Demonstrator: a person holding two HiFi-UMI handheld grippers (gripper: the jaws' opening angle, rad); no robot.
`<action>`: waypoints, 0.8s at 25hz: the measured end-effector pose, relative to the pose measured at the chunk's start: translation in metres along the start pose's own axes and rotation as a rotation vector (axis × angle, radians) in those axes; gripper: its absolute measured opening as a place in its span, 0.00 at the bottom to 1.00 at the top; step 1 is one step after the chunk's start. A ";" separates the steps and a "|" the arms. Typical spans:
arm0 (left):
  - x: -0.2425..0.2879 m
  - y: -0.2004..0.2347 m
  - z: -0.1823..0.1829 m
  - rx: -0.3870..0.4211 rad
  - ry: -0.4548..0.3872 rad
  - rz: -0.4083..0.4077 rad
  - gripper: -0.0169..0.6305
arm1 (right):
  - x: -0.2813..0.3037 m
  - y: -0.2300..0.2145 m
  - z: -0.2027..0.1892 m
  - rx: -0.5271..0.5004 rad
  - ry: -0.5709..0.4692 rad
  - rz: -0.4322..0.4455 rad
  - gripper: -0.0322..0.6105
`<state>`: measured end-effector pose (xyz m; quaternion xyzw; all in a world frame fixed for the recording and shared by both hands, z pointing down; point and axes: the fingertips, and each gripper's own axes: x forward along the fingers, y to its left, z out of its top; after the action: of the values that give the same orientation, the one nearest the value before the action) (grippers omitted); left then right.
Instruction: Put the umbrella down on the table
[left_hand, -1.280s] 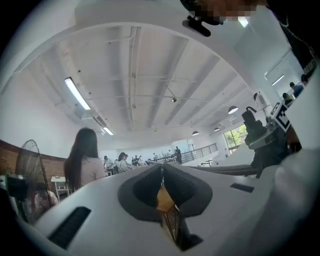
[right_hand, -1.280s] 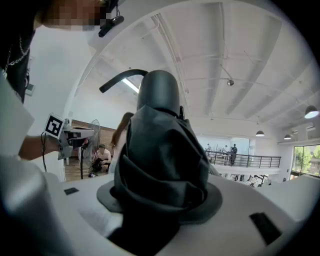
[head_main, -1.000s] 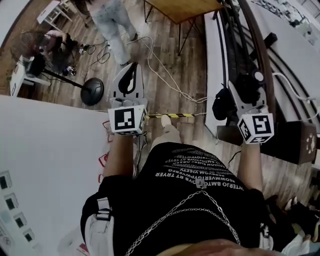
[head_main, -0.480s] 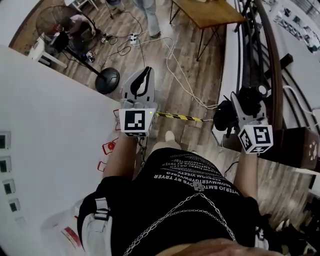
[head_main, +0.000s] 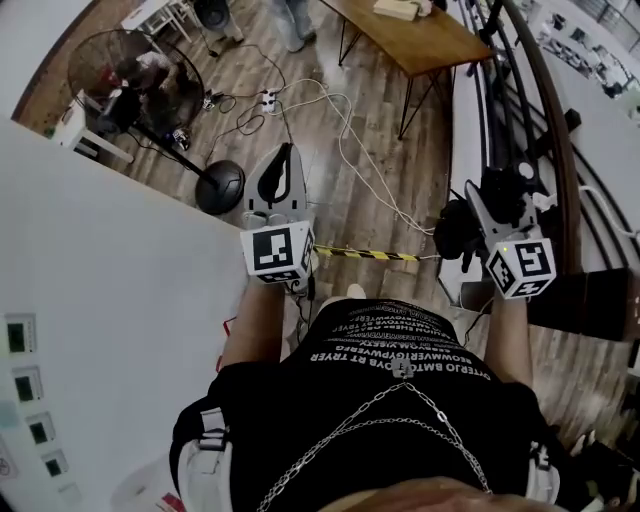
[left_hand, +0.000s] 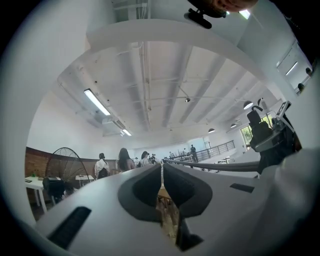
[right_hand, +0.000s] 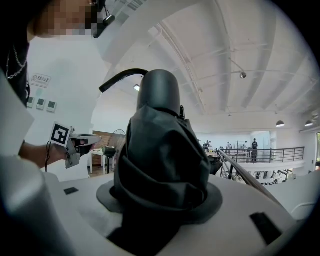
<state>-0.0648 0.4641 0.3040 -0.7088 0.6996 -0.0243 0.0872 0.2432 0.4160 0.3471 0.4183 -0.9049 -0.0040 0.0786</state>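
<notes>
At 3 o'clock in head view: R gripper (head_main: 500, 200) clamped on folded dark umbrella (right_hand: 160, 150) — held over the floor (head_main: 350, 120), no table under it. L gripper (head_main: 280, 160) jaws together, empty. Step: carry. Next, prob. reach wooden table (head_main: 420, 45) at 12–1 — lower, release.

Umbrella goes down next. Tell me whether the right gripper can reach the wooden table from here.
Probably not yet. The right gripper is shut on the umbrella, but the wooden table stands well off across the floor, cables lying between; walking closer looks needed.
</notes>
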 end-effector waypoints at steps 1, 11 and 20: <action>0.003 0.005 -0.003 0.002 0.004 -0.007 0.09 | 0.006 0.003 0.002 -0.003 0.001 0.001 0.43; 0.034 0.022 -0.041 -0.006 0.083 -0.101 0.09 | 0.046 0.019 0.000 0.032 0.015 0.029 0.43; 0.088 0.028 -0.037 -0.018 0.029 -0.064 0.09 | 0.091 -0.016 -0.015 0.018 0.033 0.025 0.43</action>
<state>-0.0961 0.3732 0.3284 -0.7311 0.6780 -0.0311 0.0697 0.1992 0.3374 0.3739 0.4075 -0.9087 0.0122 0.0899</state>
